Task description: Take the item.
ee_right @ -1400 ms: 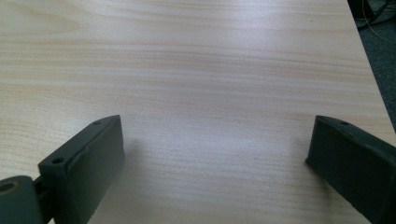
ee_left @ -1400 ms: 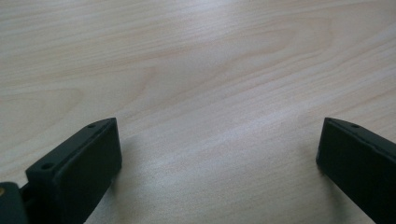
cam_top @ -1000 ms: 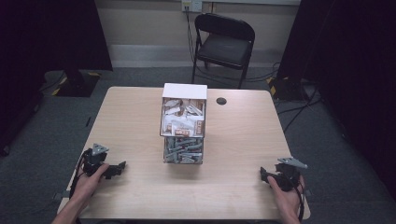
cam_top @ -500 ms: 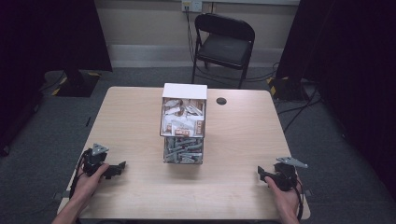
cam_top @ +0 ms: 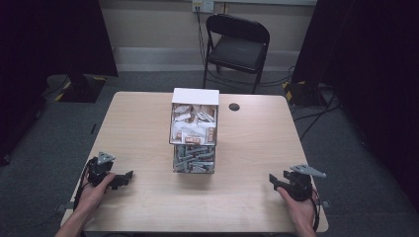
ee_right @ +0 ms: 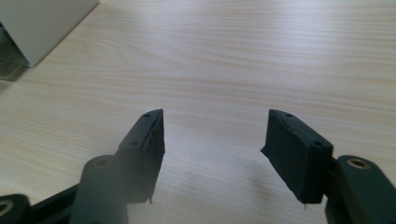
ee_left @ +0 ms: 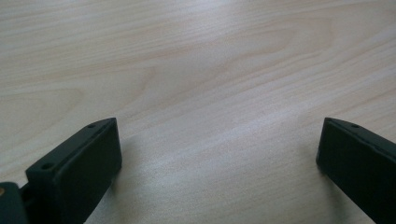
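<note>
A clear box (cam_top: 193, 129) with a white top stands at the middle of the wooden table (cam_top: 138, 123); its upper part holds several white packets and its lower part several grey ones. My left gripper (cam_top: 124, 177) rests at the table's front left, open, with bare wood between its jaws (ee_left: 219, 154). My right gripper (cam_top: 274, 180) lies at the front right, pointing toward the box. Its jaws have just been closing, and they stand open with nothing between them (ee_right: 212, 135). A corner of the box (ee_right: 32, 28) shows at the upper left of the right gripper view.
A small dark round disc (cam_top: 234, 106) lies on the table right of the box. A black folding chair (cam_top: 237, 47) stands behind the table's far edge. Cables run over the grey carpet (cam_top: 316, 116) at the right.
The right gripper's jaws have drawn closer together. Both hands have stayed about where they were.
</note>
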{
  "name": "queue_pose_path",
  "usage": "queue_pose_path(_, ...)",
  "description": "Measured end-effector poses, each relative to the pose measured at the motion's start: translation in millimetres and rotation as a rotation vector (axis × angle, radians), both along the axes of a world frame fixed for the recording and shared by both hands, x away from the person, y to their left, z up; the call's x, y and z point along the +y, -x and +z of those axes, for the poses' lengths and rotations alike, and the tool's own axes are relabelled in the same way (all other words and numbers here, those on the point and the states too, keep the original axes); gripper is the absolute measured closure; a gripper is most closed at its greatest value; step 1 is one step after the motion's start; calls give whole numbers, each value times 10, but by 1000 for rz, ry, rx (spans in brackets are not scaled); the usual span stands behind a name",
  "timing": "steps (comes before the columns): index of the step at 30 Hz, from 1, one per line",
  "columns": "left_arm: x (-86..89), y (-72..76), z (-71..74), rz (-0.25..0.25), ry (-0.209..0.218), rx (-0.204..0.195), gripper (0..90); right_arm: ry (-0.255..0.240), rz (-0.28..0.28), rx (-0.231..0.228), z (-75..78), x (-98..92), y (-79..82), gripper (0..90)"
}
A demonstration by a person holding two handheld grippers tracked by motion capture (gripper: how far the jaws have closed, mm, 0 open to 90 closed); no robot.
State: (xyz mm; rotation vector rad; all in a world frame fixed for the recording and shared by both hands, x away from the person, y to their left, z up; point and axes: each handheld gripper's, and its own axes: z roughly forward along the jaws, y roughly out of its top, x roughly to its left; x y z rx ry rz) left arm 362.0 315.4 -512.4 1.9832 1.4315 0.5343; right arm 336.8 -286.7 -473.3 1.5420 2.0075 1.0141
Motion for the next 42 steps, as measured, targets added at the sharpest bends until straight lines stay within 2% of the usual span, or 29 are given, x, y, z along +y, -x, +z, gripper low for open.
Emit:
queue_pose_path(7,0,0,0,0,0,0,0,-58,53,-28,96,55,33,436)
queue_pose_path(9,0,0,0,0,-1,0,0,-87,74,-32,141,89,48,456)
queue_pose_path(12,0,0,0,0,1,0,0,-100,102,-34,183,143,62,474)
queue_pose_path(21,0,0,0,0,0,0,0,-111,190,-54,292,325,100,540)
queue_pose_path(24,0,0,0,0,0,0,0,-132,210,-57,330,360,119,560)
queue_pose_path(30,0,0,0,0,0,0,0,-149,255,-45,379,416,134,602)
queue_pose_path(37,0,0,0,0,-1,0,0,-141,315,-56,443,554,141,636)
queue_pose_path(42,0,0,0,0,0,0,0,-138,375,-62,482,722,125,645)
